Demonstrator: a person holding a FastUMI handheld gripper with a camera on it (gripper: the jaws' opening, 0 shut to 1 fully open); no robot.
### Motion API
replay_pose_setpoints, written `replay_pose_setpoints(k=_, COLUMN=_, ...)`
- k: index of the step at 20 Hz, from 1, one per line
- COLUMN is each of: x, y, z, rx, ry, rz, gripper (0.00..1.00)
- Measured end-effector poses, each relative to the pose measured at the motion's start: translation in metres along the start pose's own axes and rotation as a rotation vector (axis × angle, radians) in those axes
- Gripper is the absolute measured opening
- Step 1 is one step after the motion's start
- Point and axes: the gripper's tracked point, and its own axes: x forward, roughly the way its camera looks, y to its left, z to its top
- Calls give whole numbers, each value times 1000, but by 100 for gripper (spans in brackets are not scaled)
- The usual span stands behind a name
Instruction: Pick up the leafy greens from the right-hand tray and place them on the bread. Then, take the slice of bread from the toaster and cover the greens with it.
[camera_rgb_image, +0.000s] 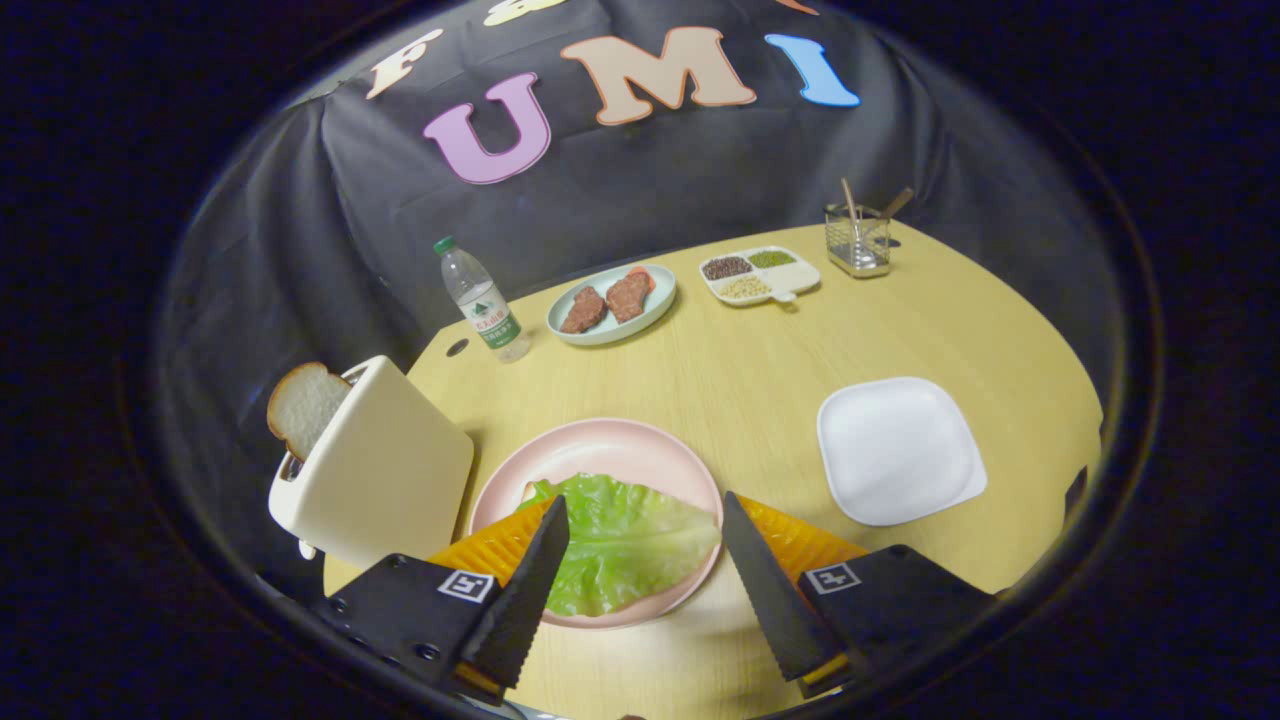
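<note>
The gripper (645, 520) is seen with its fingers spread wide apart and nothing held between them. The greens (625, 540) lie in the gap between the fingertips, spread flat on the pink plate (600, 445), with one fingertip over the plate's left part and the other at its right rim; whether the fingers touch the leaf cannot be told. A pale edge of bread (528, 492) is just seen under the left end of the greens. The plate rests on a round wooden table (760, 370). Just left of the plate stands a cream toaster (385, 470), tilted in this view, with a slice (303, 405) sticking up out of its slot. To the right of the plate, well apart from it, a white square tray (900, 450) lies bare. Beyond the plate, near the table's far edge, a pale oval dish (612, 303) carries two brown pieces of meat, with a bottle (482, 300) standing upright left of that dish. To the right of the dish a divided white dish (760, 275) holds grains and beans in separate compartments, and further right a clear holder (858, 238) has sticks standing in it.
</note>
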Motion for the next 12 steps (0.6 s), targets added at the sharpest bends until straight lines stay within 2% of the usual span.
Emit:
replay_pose_setpoints(k=6, x=-32, y=37, z=50, rx=-185, ry=-77, rz=-73, gripper=96)
replay_pose_setpoints(k=12, x=-59, y=113, z=105, rx=-227, ry=-127, rz=-119, gripper=96)
